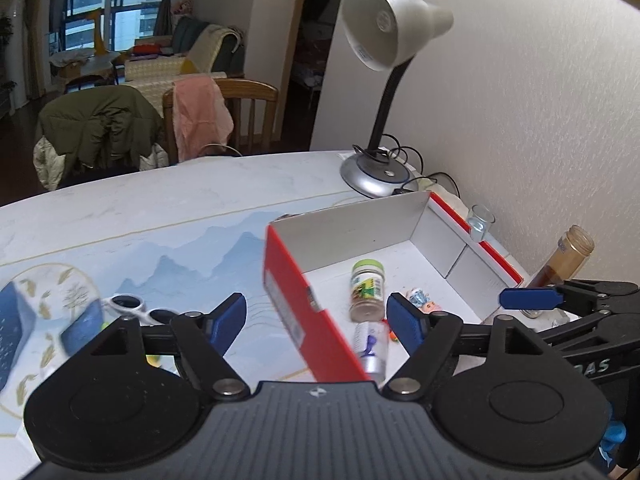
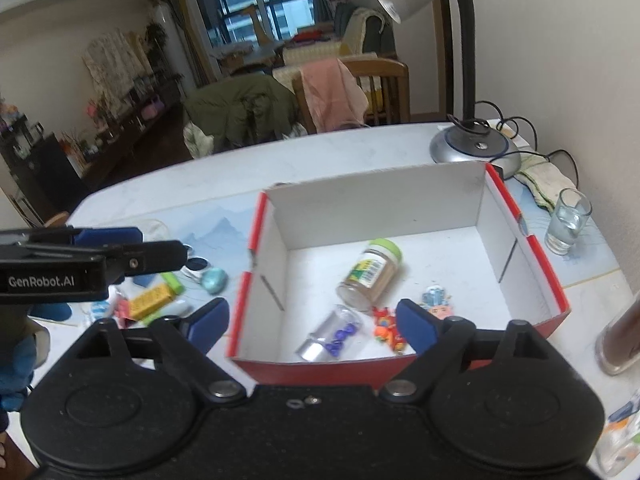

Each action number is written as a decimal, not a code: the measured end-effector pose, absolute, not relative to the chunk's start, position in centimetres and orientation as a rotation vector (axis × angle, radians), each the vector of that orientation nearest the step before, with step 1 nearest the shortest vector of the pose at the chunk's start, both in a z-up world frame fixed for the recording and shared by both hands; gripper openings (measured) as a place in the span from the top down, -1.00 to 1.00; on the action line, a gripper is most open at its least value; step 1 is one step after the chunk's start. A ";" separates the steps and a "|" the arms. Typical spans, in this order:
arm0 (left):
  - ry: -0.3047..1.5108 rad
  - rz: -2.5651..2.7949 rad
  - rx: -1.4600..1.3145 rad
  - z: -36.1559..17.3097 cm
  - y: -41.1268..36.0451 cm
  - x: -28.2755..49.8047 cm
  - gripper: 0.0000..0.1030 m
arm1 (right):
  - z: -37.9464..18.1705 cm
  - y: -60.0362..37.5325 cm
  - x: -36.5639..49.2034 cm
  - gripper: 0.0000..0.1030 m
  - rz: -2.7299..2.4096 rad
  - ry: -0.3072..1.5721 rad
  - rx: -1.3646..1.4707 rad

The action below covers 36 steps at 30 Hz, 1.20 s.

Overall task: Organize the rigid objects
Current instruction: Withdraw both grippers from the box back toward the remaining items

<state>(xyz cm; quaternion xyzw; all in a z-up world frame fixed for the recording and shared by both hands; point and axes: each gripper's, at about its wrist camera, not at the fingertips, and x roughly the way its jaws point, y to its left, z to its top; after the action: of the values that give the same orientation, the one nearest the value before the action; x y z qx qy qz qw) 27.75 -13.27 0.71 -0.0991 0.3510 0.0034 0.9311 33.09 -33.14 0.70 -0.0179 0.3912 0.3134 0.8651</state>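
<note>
A red box (image 2: 538, 256) with a white inside stands on the table; it also shows in the left wrist view (image 1: 288, 304). In it lie a spice jar with a green lid (image 2: 370, 274), a clear jar with blue beads (image 2: 330, 334), and small colourful figures (image 2: 438, 302). My right gripper (image 2: 312, 322) is open and empty, above the box's near wall. My left gripper (image 1: 316, 318) is open and empty over the box's left wall; its side shows in the right wrist view (image 2: 132, 252). Loose items lie left of the box: a yellow block (image 2: 150, 300), a green block (image 2: 174, 282), a teal object (image 2: 212, 280).
A desk lamp (image 1: 376, 176) stands behind the box. A glass of water (image 2: 566, 222) and a folded cloth (image 2: 544, 184) sit right of it. A brown jar (image 1: 566, 258) stands at the right. White sunglasses (image 1: 132, 306) and blue boxes (image 1: 12, 320) lie at the left. Chairs stand beyond the table.
</note>
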 end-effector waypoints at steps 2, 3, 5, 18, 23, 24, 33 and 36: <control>0.711 0.015 -0.211 0.8 -12.5 26.6 -0.58 | 1.0 -32.8 32.2 -0.87 0.663 0.805 -0.024; 0.706 0.023 -0.213 0.9 -12.0 25.9 -0.59 | 1.1 -32.6 31.7 -0.89 0.662 0.801 -0.019; 0.699 0.035 -0.217 1.0 -11.1 24.9 -0.60 | 1.3 -32.1 30.7 -0.91 0.668 0.787 -0.014; 0.704 0.074 -0.269 0.8 -5.0 18.2 -0.88 | 1.1 -27.3 24.5 -0.98 0.682 0.767 -0.017; 0.713 0.076 -0.268 0.4 -2.8 16.4 -0.91 | 1.2 -25.4 23.0 -0.98 0.671 0.767 -0.009; 0.713 0.080 -0.271 0.3 -2.3 16.1 -0.92 | 1.2 -25.0 22.8 -0.98 0.668 0.767 -0.009; 0.645 0.162 -0.285 -1.7 3.0 13.7 -1.00 | 0.2 -20.8 21.0 -0.98 0.656 0.800 -0.030; 0.638 0.172 -0.266 -2.6 4.5 13.3 -1.00 | -0.3 -18.9 20.6 -0.98 0.653 0.805 -0.053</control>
<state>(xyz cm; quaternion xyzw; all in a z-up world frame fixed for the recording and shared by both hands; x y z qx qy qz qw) 13.32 4.48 -2.56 -0.1304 0.3124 0.0843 0.9372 20.62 -18.95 -0.33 -0.0254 0.3846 0.3119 0.8684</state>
